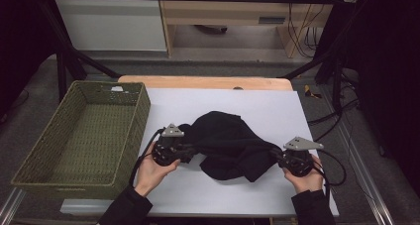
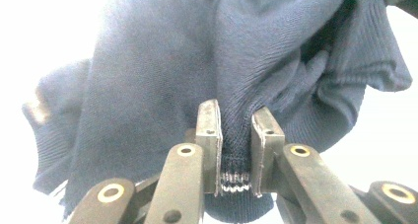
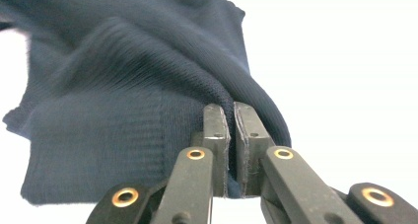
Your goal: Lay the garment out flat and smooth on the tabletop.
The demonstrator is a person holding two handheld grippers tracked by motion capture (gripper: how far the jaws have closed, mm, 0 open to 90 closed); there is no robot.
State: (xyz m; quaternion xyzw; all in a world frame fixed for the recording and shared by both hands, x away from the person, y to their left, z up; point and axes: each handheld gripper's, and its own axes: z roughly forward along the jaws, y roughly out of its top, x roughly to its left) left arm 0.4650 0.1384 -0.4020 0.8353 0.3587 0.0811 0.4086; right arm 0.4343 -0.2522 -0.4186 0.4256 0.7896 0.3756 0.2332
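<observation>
Woven basket (image 1: 84, 136) at table's (image 1: 208, 195) left, nothing inside. Left gripper (image 1: 184, 149) and right gripper (image 1: 278, 158), fingers clamped on dark knit garment (image 1: 228, 143) stretched between them.

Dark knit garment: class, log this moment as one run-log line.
left claw: shut on dark knit garment | right claw: shut on its other end | garment: bunched on white sheet | woven basket: left

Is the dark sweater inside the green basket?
No, the dark sweater lies on the white table, held between the left gripper and the right gripper, beside the green basket.
</observation>
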